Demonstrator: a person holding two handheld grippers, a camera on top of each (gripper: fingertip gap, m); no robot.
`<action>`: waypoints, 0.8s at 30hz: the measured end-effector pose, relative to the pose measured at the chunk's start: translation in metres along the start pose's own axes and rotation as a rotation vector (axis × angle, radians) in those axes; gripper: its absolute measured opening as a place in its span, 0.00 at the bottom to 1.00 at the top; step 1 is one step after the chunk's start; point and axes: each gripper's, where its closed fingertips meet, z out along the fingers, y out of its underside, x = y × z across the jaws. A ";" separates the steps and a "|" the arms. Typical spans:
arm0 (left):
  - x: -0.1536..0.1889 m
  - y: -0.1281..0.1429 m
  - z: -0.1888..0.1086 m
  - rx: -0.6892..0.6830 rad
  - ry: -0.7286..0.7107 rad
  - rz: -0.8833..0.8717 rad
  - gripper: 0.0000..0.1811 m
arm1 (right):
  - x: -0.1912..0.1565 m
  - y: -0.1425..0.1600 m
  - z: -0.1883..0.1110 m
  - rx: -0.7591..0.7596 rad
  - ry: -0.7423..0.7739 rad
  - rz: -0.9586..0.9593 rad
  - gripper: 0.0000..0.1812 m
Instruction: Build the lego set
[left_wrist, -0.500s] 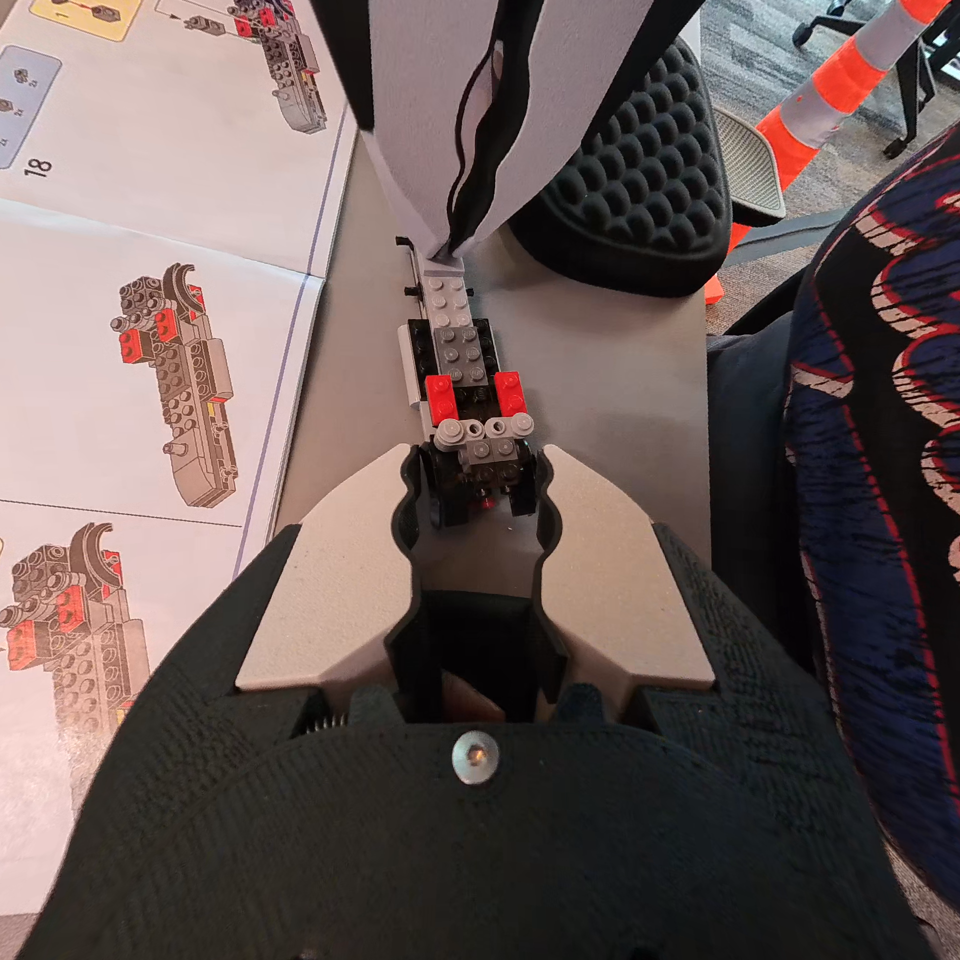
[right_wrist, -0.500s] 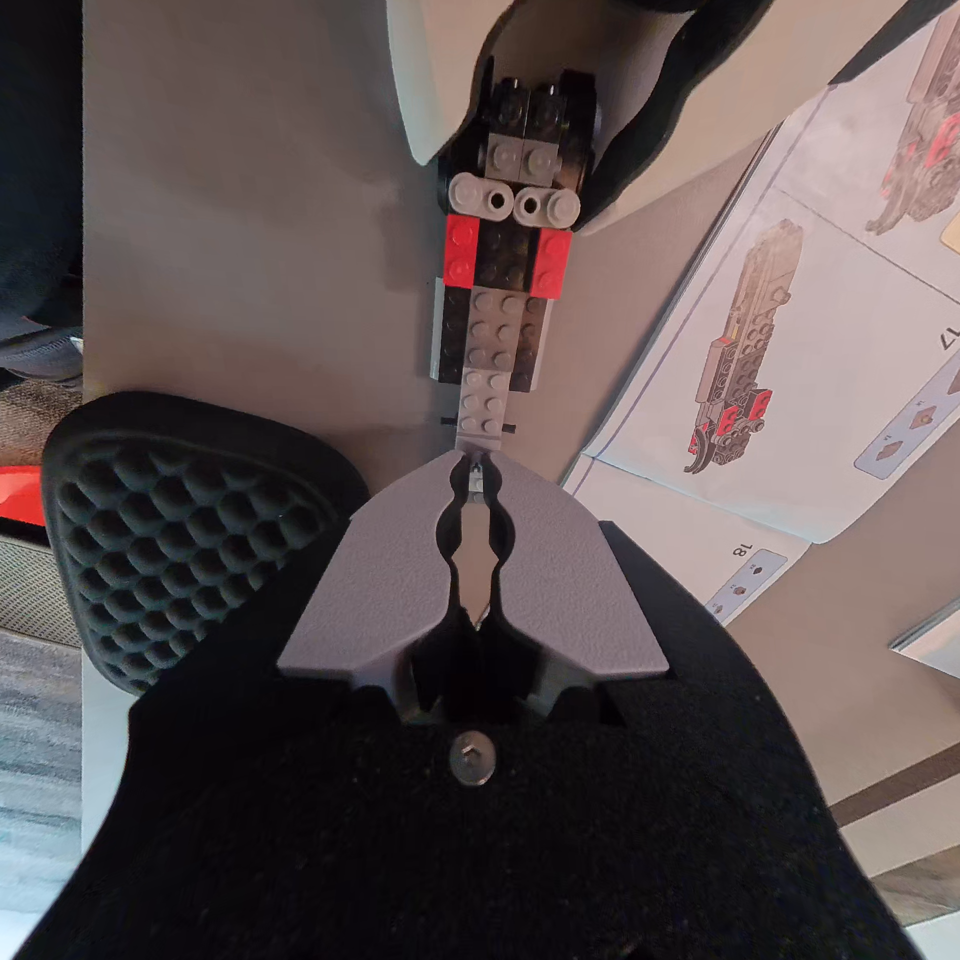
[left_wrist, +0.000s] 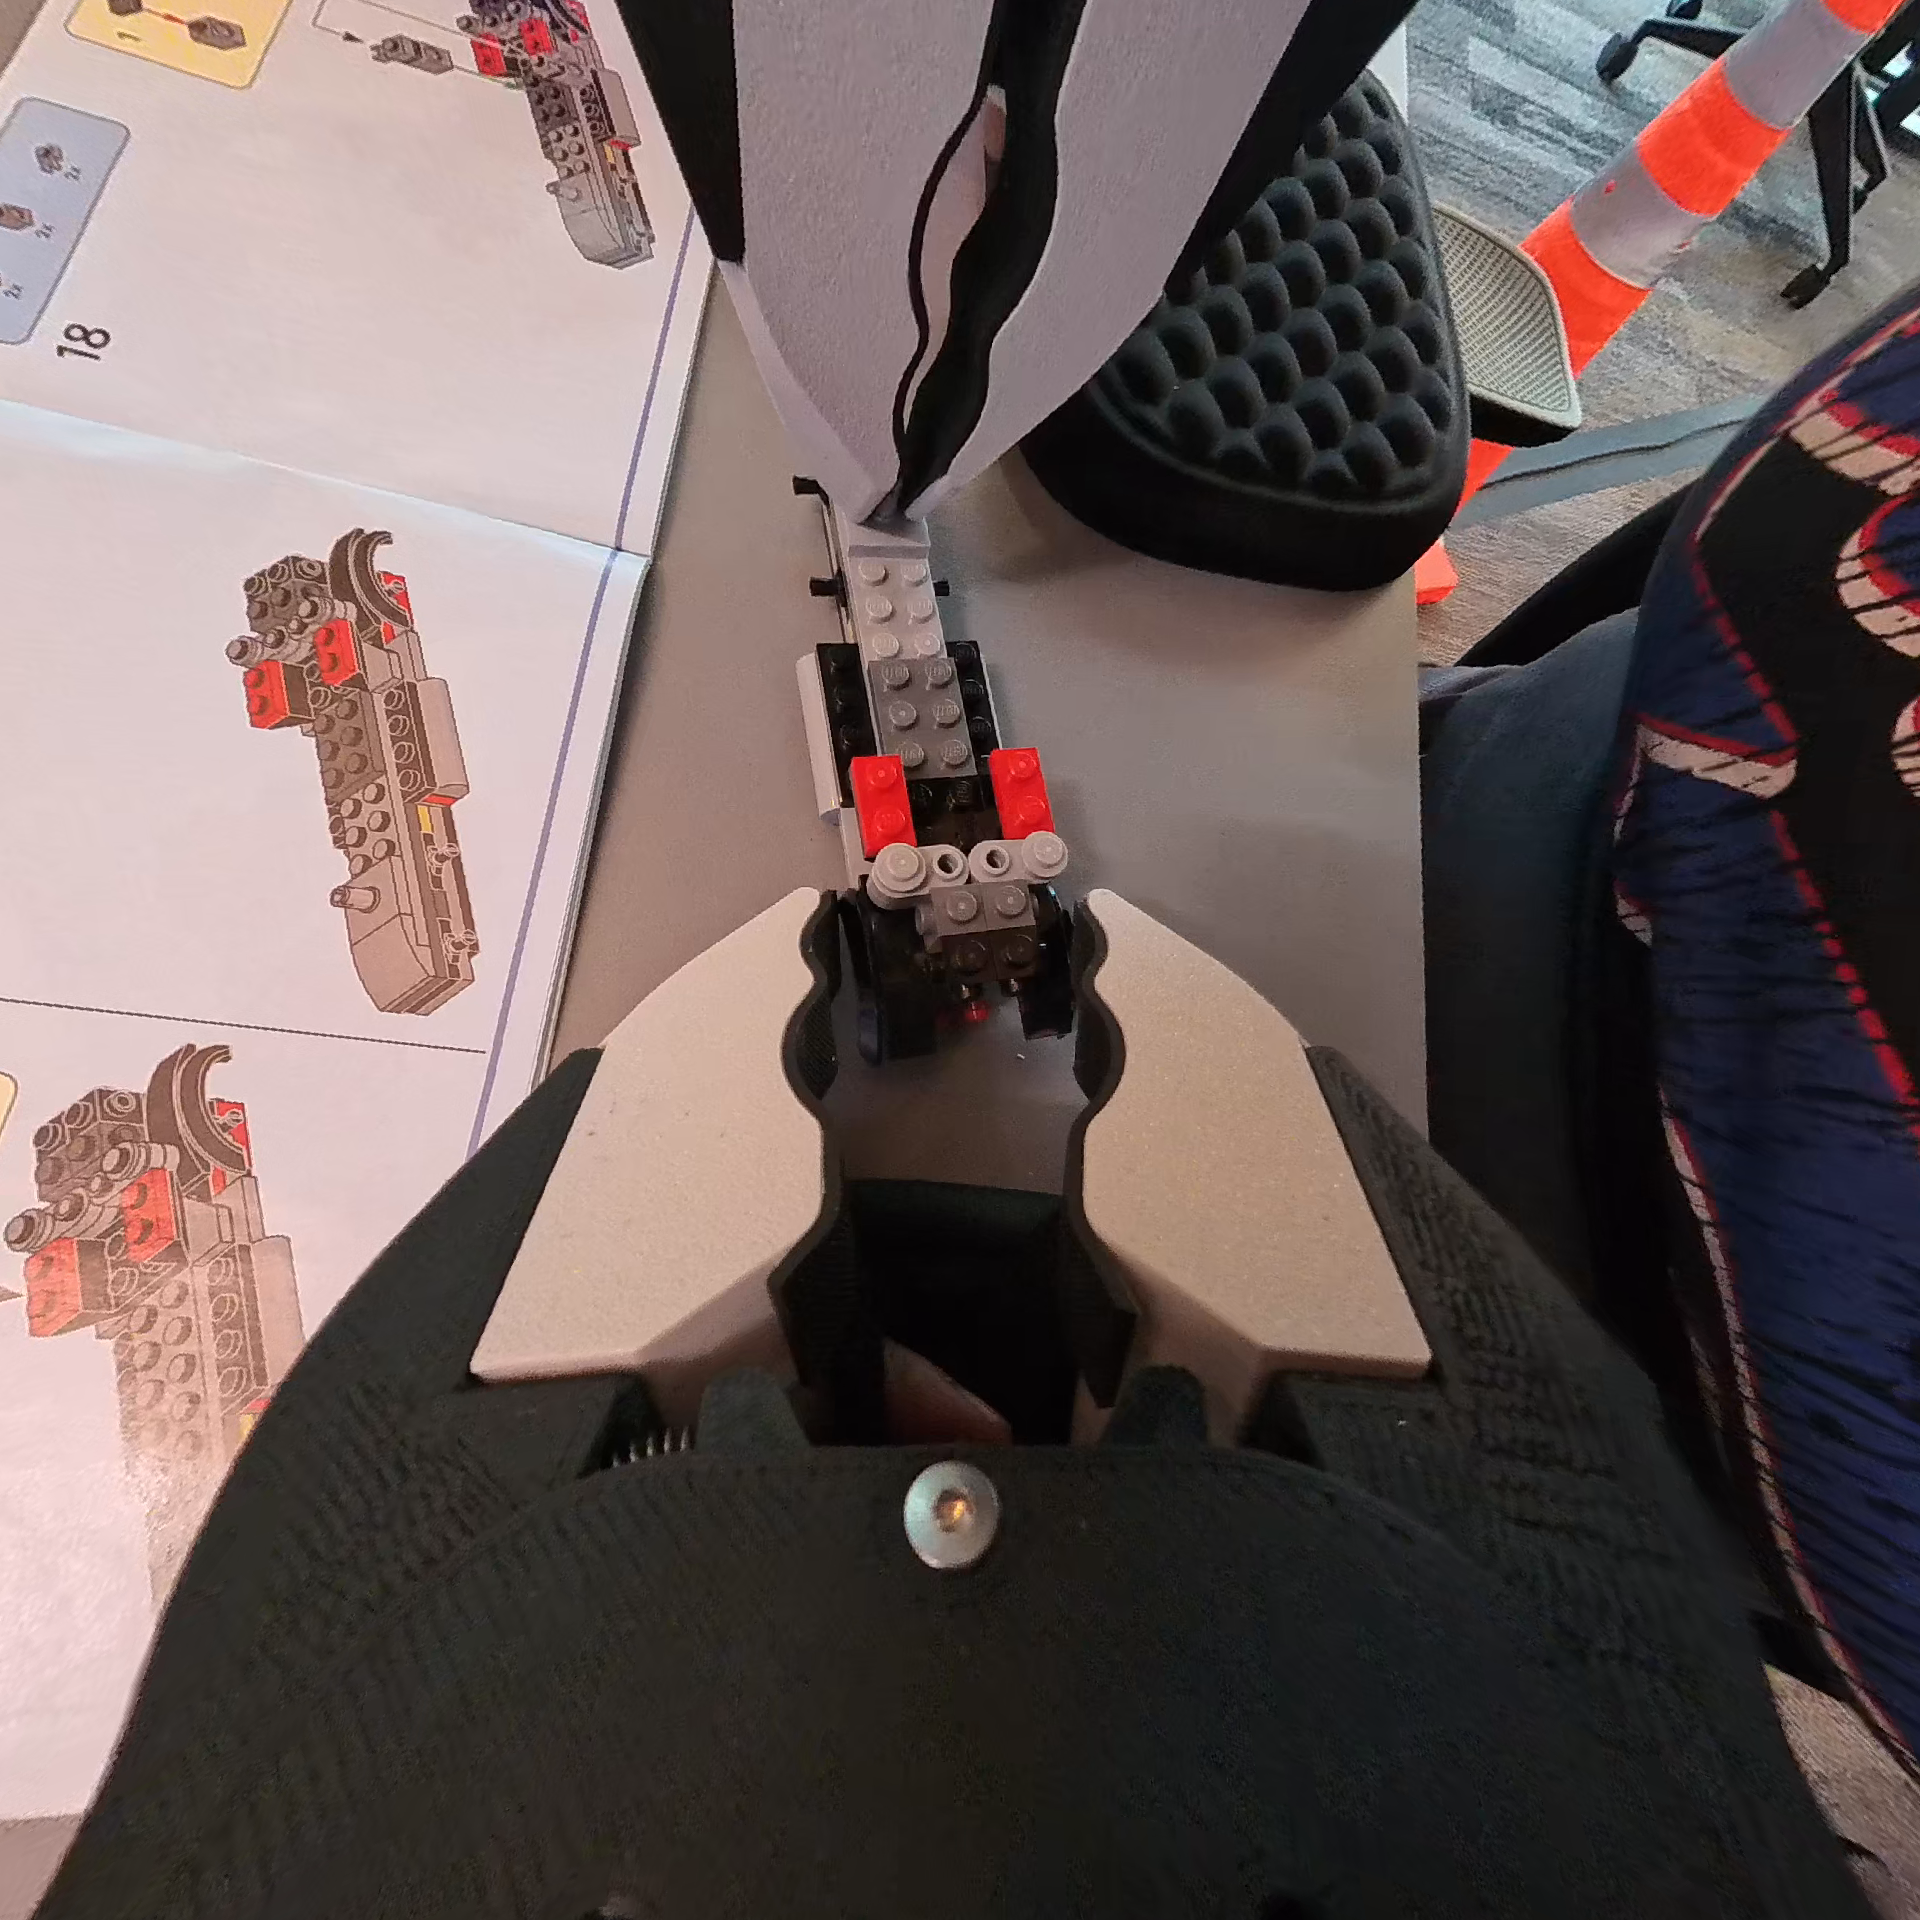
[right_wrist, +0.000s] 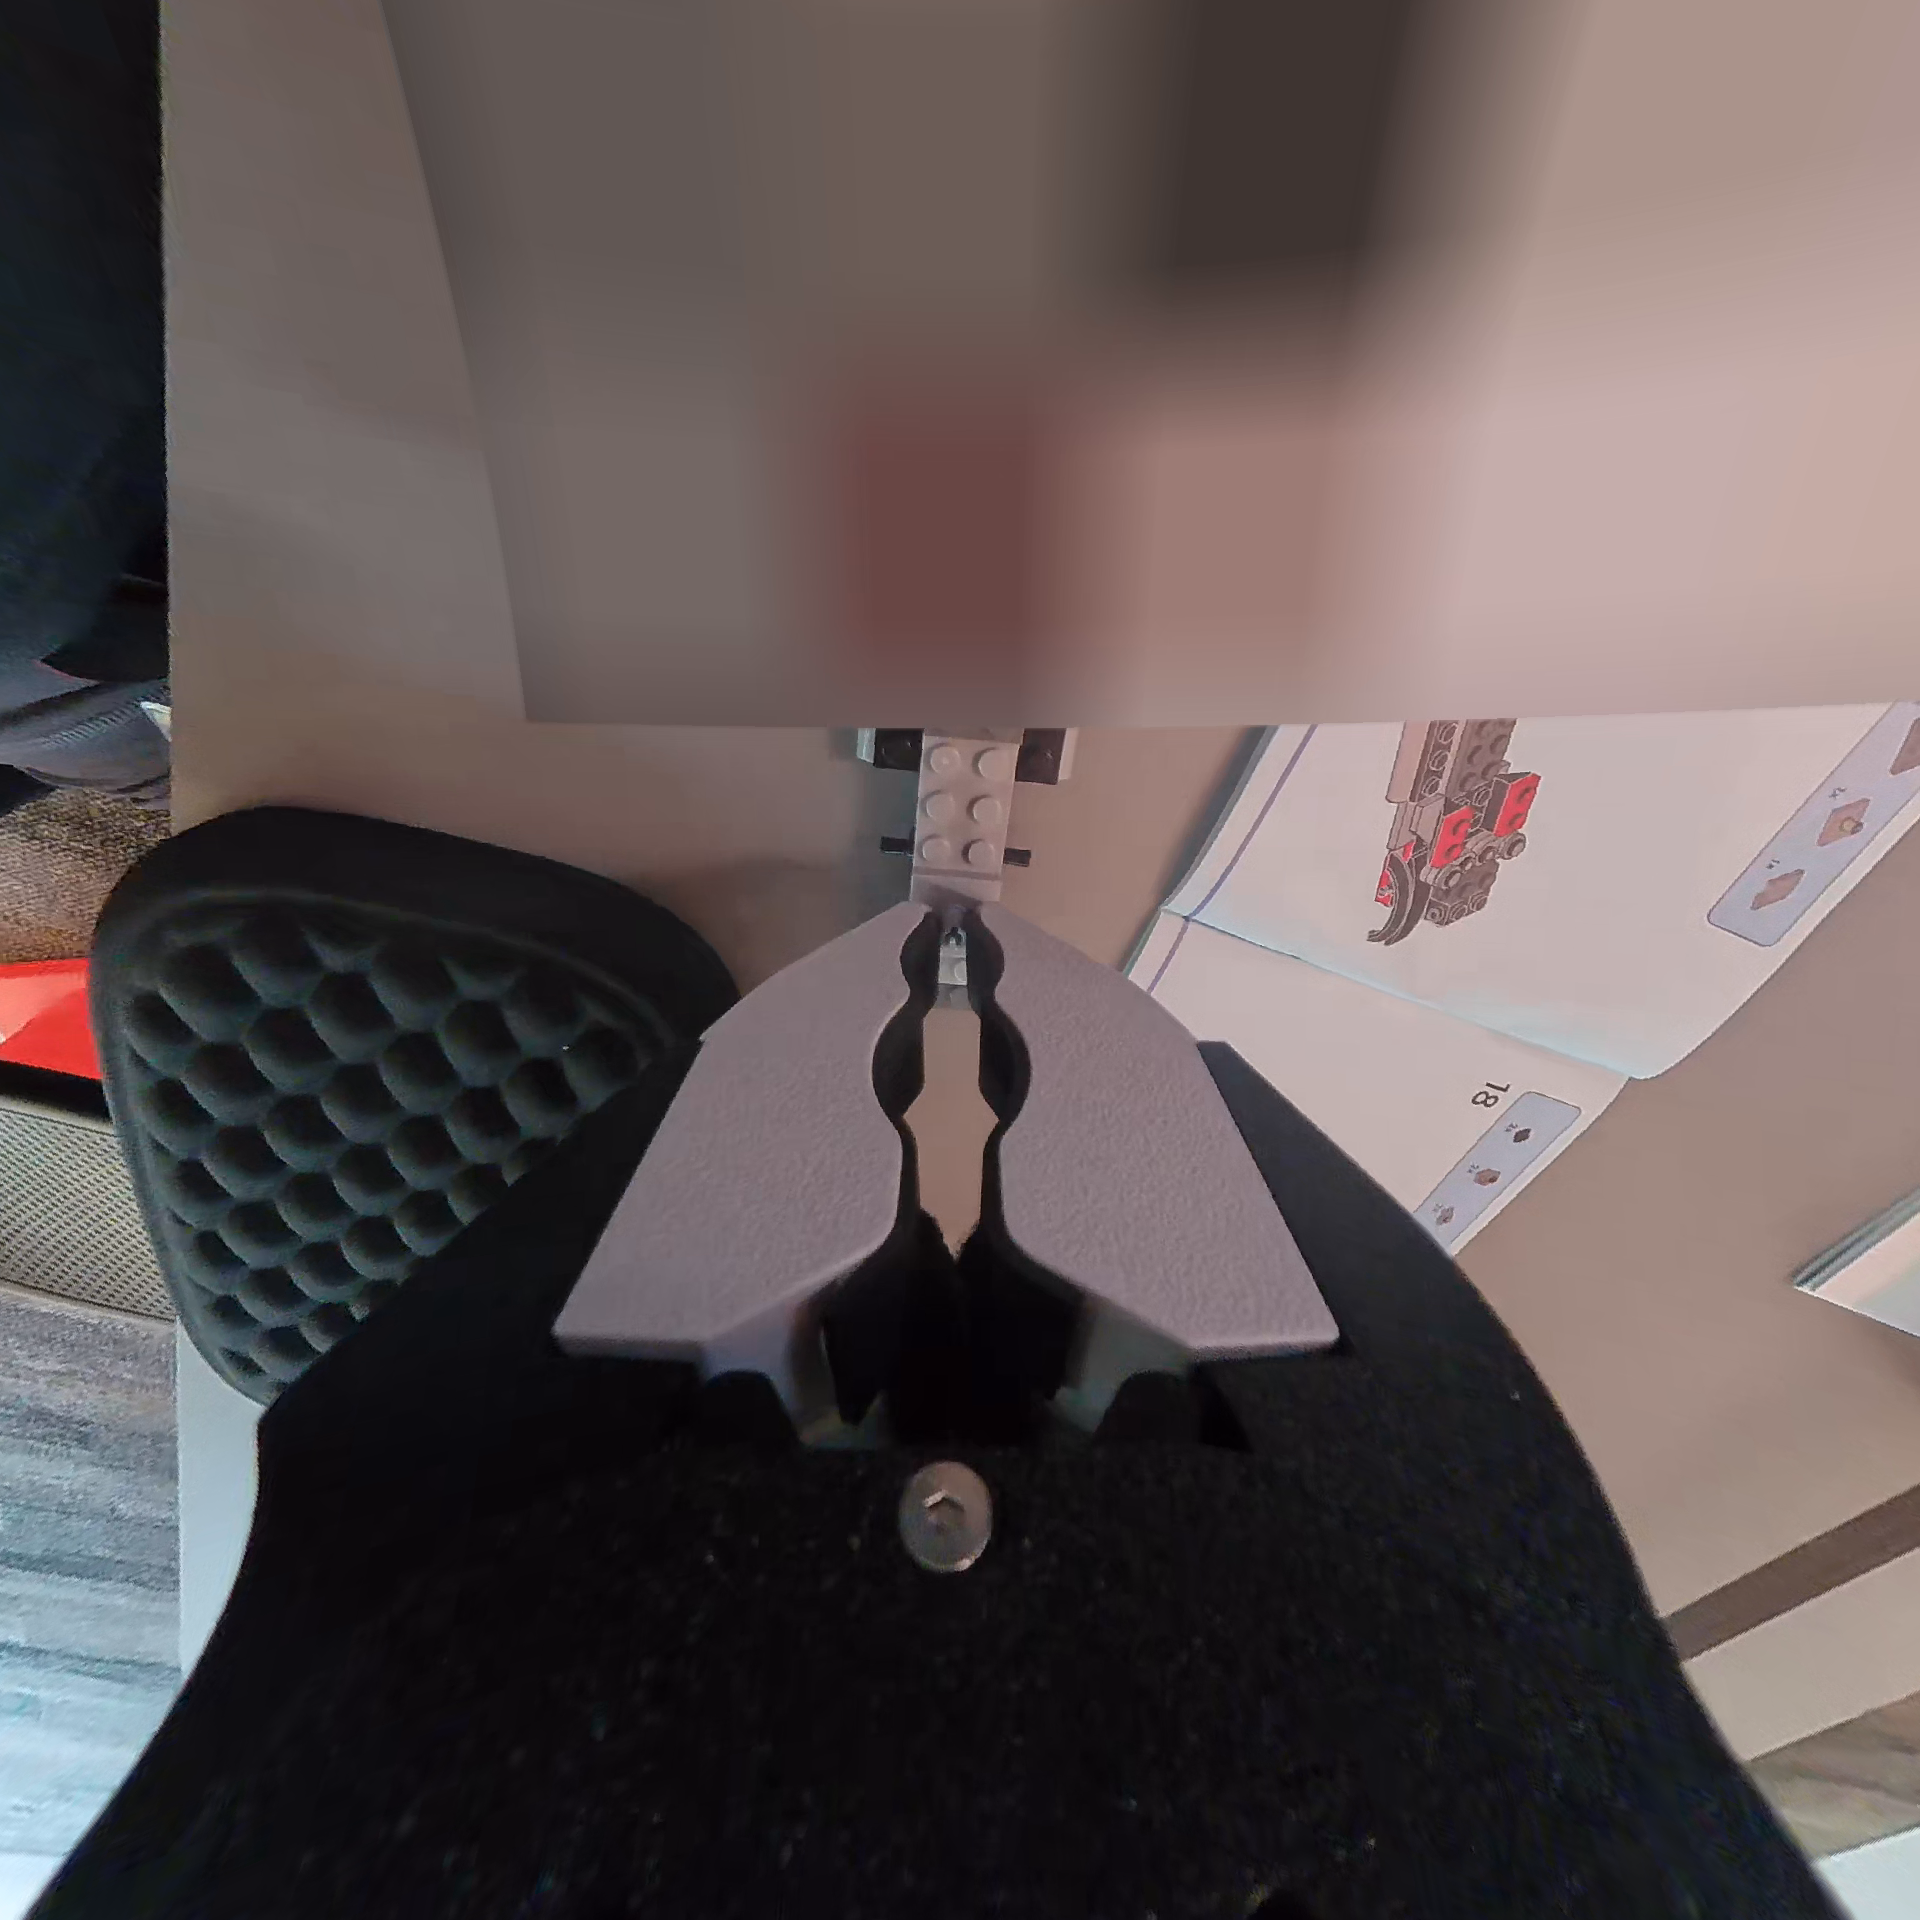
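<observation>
I see the lego model (left_wrist: 935, 769) lying on the grey bench (left_wrist: 1195, 790), mid-frame. My left hand-held gripper (left_wrist: 945, 961) clamps its black end; my right hand-held gripper (right_wrist: 958, 914) pinches the thin grey tail.

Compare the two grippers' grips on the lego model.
The left gripper has its jaws wide apart, flanking the lego model at its black end; the right gripper has its jaws nearly closed, pinching the thin light grey tip. The left spans the model's full width; the right takes only a narrow end. Both have grey fingers.
</observation>
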 end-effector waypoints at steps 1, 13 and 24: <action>0.000 0.000 0.000 0.005 -0.002 0.005 0.24 | 0.000 0.000 0.000 0.000 0.007 0.001 0.02; 0.003 -0.004 -0.005 0.050 0.029 0.000 0.25 | 0.000 0.000 -0.001 0.020 0.013 0.055 0.03; 0.001 -0.003 -0.004 0.047 0.012 -0.009 0.21 | -0.001 -0.001 -0.001 0.008 0.012 0.038 0.03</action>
